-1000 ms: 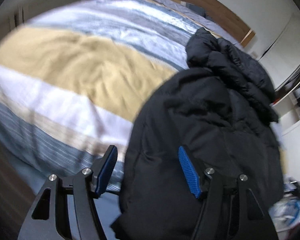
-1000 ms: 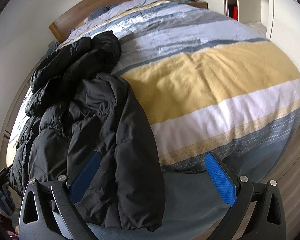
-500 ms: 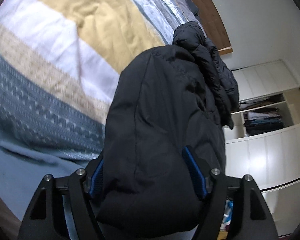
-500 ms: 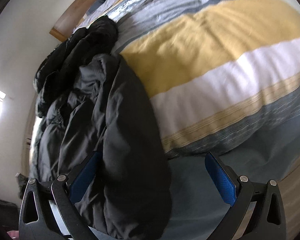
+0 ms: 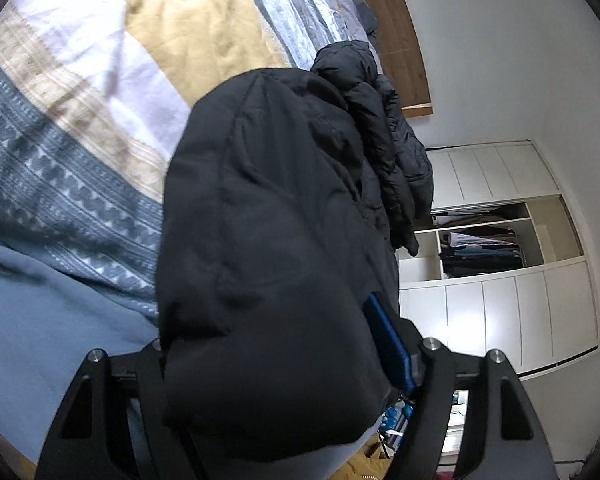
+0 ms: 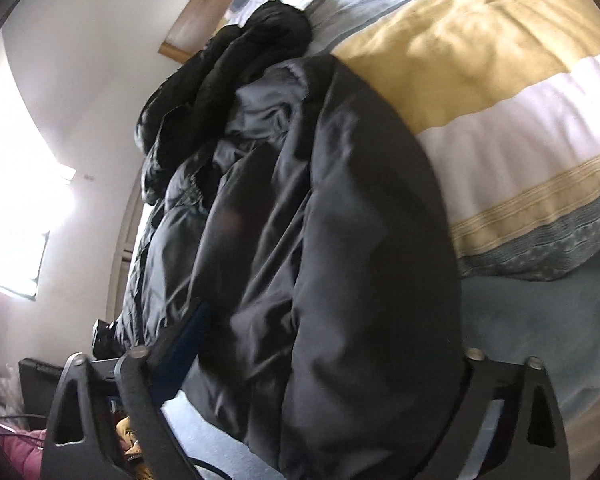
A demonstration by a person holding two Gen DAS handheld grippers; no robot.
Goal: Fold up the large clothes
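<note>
A black puffy jacket [image 5: 280, 240] lies along the edge of a bed, its hem hanging over the side towards me. In the left wrist view my left gripper [image 5: 268, 320] stands open around the hem. The fabric fills the gap and hides the left pad; the blue right pad [image 5: 388, 344] shows beside it. In the right wrist view the jacket [image 6: 340, 240] also sits between the jaws of my right gripper [image 6: 328, 328]. Those jaws are closing. The right pad is hidden under fabric, and only the dark left pad [image 6: 188, 336] shows.
The bed has a striped yellow, white and grey cover [image 5: 100, 80] over a blue sheet [image 6: 540, 320], with a wooden headboard [image 5: 404, 40] at the far end. A white wardrobe with open shelves [image 5: 500, 248] stands beyond. Pink and yellow clutter [image 6: 20, 448] lies on the floor.
Both grippers came down and closer to the jacket's hem. The left one rolled and now has the hem between its jaws. The right jaws have narrowed around the fabric.
</note>
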